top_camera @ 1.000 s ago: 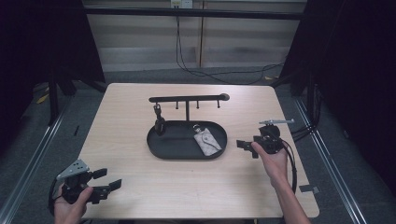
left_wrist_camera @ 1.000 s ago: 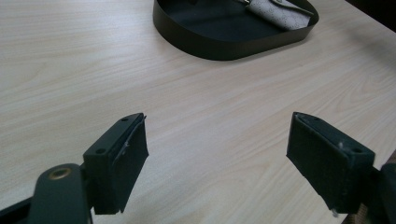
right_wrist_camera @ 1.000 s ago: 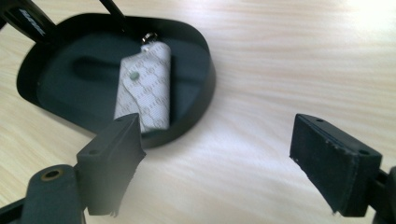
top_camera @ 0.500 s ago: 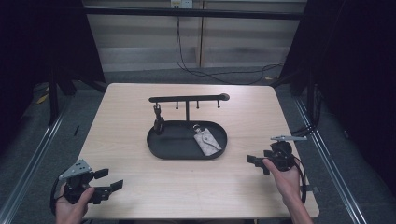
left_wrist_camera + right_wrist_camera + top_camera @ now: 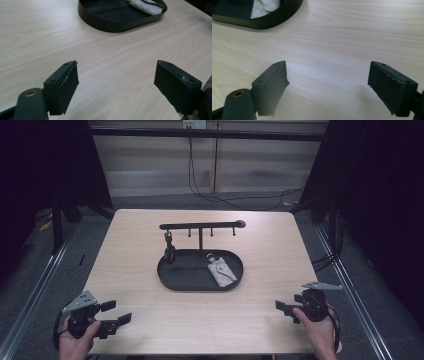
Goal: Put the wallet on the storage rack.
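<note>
Black is the dominant colour of the working set: a black oval metal tray (image 5: 175, 282) with a raised rim sits at the centre of the pale wood-grain tabletop (image 5: 260, 255). A black T-shaped hanging rack (image 5: 201, 226) with small pegs rises from the tray's far edge. A dark key fob (image 5: 169, 251) hangs from the left peg, its lower end reaching down to the tray. The grey patterned fabric key pouch (image 5: 221, 271) with a metal ring lies flat in the right half of the tray, clear of the rack, so it appears to have been set down rather than hung.

The left tool (image 5: 111, 316) rests at the near left corner of the tabletop, gripped by the left hand (image 5: 76, 345). Its jaws stand wide apart with nothing between them, as the left gripper view confirms.

The right tool (image 5: 282, 308) is at the near right corner, in the right hand (image 5: 319, 330). Its jaws have just been opening and now stand fully apart, with bare tabletop between them in the right gripper view.

Both tools are well apart from the tray and aimed roughly toward it. This placement suggests a parked position: either the work at the tray is finished, or the next approach has not begun.
</note>
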A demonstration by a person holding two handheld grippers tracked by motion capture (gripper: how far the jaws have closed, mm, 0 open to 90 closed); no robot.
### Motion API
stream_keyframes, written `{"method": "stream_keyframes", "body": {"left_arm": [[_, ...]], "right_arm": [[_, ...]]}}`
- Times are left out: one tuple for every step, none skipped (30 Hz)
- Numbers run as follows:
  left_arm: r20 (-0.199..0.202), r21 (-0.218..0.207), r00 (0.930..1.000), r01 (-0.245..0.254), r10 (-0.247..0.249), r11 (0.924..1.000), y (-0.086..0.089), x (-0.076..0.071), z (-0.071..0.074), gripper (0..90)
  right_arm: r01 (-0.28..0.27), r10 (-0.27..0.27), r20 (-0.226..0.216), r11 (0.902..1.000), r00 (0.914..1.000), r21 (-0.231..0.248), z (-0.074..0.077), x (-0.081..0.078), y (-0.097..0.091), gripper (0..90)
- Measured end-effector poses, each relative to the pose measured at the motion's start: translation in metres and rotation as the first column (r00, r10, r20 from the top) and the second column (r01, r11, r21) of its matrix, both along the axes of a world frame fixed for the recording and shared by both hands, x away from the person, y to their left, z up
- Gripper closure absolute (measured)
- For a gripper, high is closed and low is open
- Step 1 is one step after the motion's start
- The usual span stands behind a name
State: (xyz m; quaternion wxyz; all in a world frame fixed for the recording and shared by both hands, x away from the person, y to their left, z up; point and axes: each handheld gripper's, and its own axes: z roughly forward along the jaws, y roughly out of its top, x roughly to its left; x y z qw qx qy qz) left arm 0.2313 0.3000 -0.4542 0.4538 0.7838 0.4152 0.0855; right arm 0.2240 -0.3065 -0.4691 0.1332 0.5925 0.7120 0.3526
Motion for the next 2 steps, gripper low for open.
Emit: {"method": "stream_keyframes", "body": {"left_arm": [[-0.002, -0.001, 1.0, 0.0, 0.0, 1.0, 0.0001, -0.0001, 0.0, 19.3], [-0.001, 0.001, 1.0, 0.0, 0.0, 1.0, 0.0003, -0.0002, 0.0, 19.3]], "right_arm": [[0.005, -0.005, -0.007, 1.0, 1.0, -0.003, -0.0018, -0.0007, -0.0013, 15.4], [0.007, -0.007, -0.016, 1.0, 0.9998, -0.005, -0.0034, -0.0006, -0.0022, 15.2]]}}
